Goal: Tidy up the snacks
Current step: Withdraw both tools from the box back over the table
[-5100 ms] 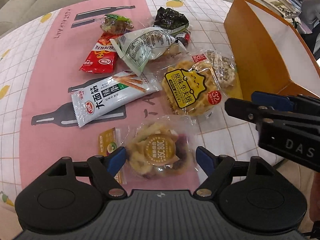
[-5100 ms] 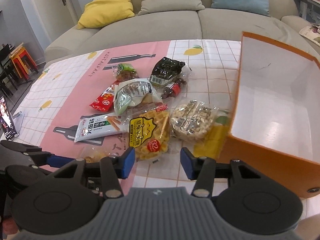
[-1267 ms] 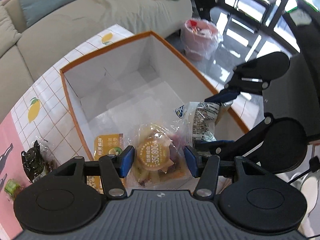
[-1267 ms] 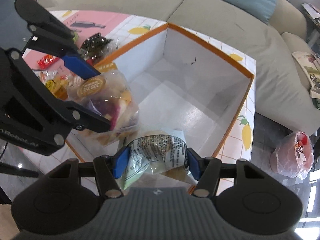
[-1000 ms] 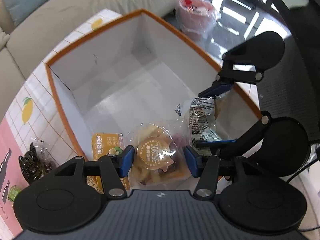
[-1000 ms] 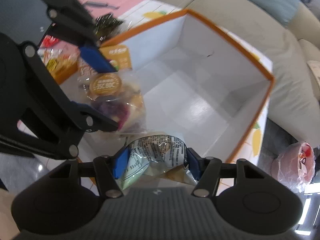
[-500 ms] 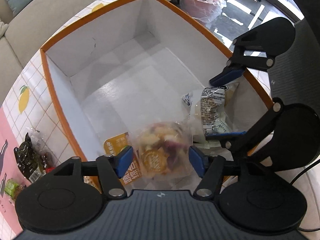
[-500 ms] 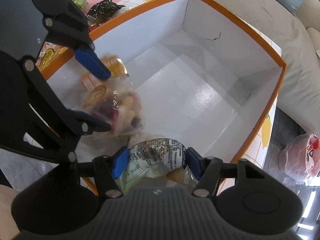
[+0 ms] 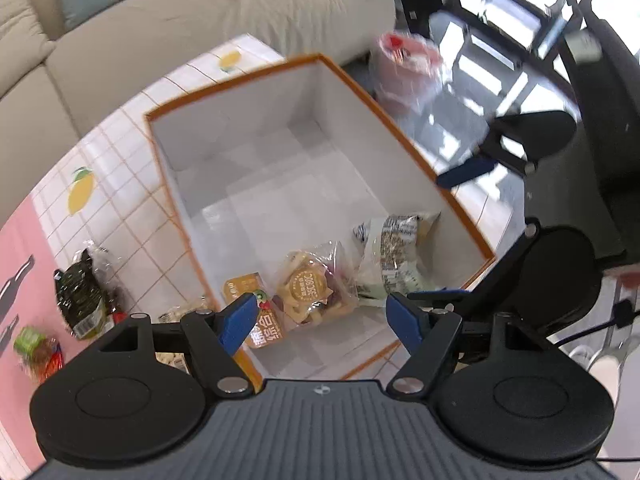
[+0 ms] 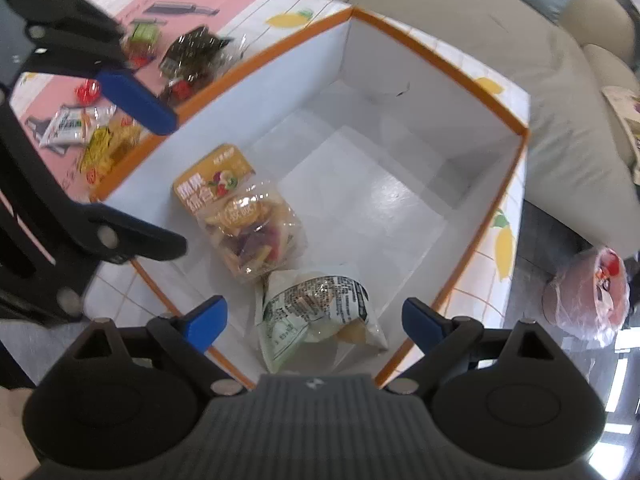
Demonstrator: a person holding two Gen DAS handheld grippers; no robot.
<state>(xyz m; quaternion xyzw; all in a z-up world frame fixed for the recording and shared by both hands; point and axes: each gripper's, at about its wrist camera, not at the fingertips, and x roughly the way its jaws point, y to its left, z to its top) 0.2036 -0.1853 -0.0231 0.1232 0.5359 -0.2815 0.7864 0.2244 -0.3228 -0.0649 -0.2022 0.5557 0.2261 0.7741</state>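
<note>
Snacks are seen scattered at the far left of the left wrist view: a green packet [image 9: 29,340] at the edge of the pink patterned tablecloth [image 9: 16,248], and just to its right a dark seaweed-like packet [image 9: 82,300] on the white tiled part of the cloth. Further right, the orange box [image 9: 256,364] with white inner walls is placed on the table, and two bags are found lying on its floor at the near end. The clear bag of mixed dried fruit [image 9: 310,286], with an orange card label, is set toward the left wall, and the white printed bag [image 9: 390,256] is laid just beside it toward the right wall; whether they touch cannot be told. The left gripper [image 9: 322,316] is held above the near rim with its blue fingertips spread wide and nothing between them. In the right wrist view, a white packet [image 10: 70,124] and a yellow packet [image 10: 106,148] are seen on the cloth outside the left wall. The right gripper [image 10: 314,322] is likewise held over the box with its jaws spread apart and empty, the white bag lying below them. A pink plastic bag [image 10: 588,294] is seen on the floor at the far right.
</note>
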